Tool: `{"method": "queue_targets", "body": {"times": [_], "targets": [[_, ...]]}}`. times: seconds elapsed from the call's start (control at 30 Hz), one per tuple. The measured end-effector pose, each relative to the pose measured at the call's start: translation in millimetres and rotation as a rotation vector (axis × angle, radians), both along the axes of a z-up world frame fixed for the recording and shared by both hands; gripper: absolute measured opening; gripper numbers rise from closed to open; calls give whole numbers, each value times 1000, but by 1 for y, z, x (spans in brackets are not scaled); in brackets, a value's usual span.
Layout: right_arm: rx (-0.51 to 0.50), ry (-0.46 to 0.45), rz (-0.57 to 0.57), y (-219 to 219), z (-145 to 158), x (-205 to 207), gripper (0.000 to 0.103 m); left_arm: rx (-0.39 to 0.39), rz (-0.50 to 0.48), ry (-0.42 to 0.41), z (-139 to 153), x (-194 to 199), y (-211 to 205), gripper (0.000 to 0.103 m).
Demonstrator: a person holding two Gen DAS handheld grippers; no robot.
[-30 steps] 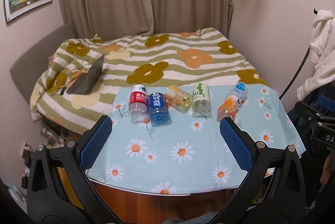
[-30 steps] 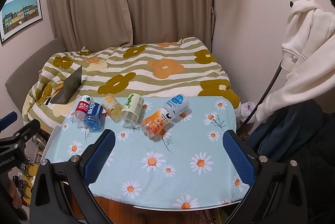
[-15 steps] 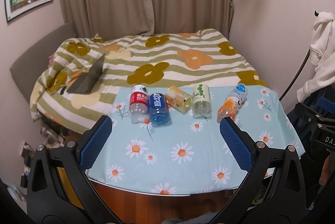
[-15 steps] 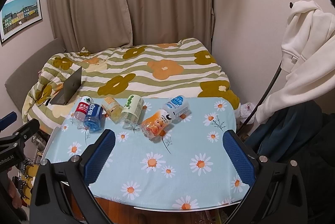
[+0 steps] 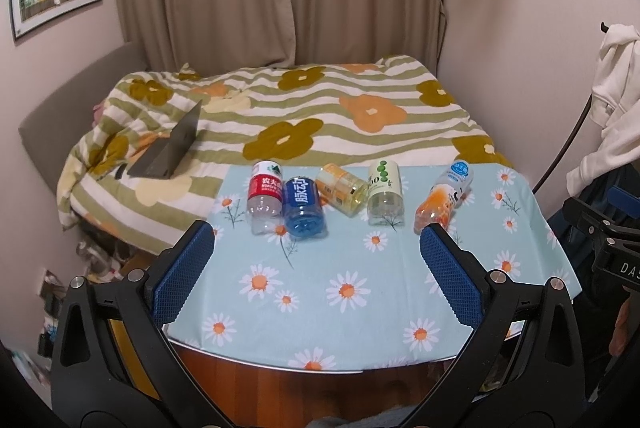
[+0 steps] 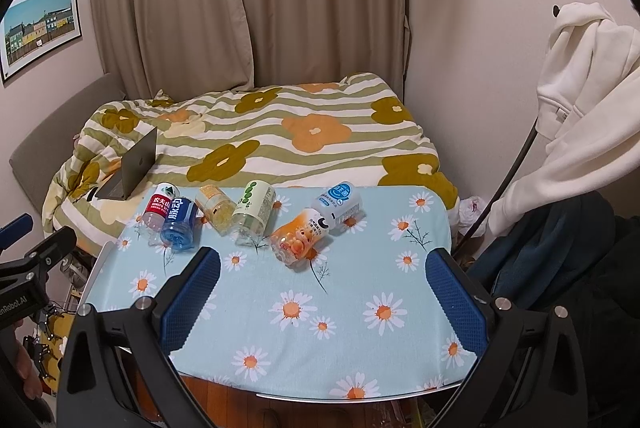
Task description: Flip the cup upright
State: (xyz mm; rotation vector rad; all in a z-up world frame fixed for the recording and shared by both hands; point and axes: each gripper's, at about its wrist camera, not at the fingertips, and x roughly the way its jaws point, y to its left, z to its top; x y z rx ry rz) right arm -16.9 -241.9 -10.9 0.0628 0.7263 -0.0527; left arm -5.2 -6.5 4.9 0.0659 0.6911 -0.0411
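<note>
Both claws, left claw (image 5: 316, 260) and right claw (image 6: 322, 286), gape empty over the bench (image 6: 360, 308); the toppled orange cup (image 6: 298, 238) looks light, slick plastic: grip mid-body

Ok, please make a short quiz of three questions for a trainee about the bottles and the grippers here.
1. True or false: the blue bottle stands upright.
2. How many bottles lie on the table?
3. The red bottle is: A) at the left end of the row, B) at the right end, C) in the left gripper.

Key: 1 false, it lies on its side. 2 five. 3 A. Both the left gripper and the right gripper are open and hold nothing.
</note>
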Motion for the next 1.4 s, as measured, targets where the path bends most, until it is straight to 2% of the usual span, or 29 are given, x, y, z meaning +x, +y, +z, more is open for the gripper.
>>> {"method": "queue_targets", "body": {"times": [0.53,0.8,1.03,1.17,1.4], "targets": [[5,-3,3,-5,1,1,103,-6,6,1,0,1,0,103],[0,5,40,-14,13,7,103,-22,72,22,8,14,-4,103],[-12,-2,117,-35,15,23,103,-28,174,45,5,42,0,103],[-15,-7,168,-40,7,41,103,-37,209,68,-7,64,12,103],[20,85,163,-21,-26,77,103,-17,207,147,-40,118,48,103]]}}
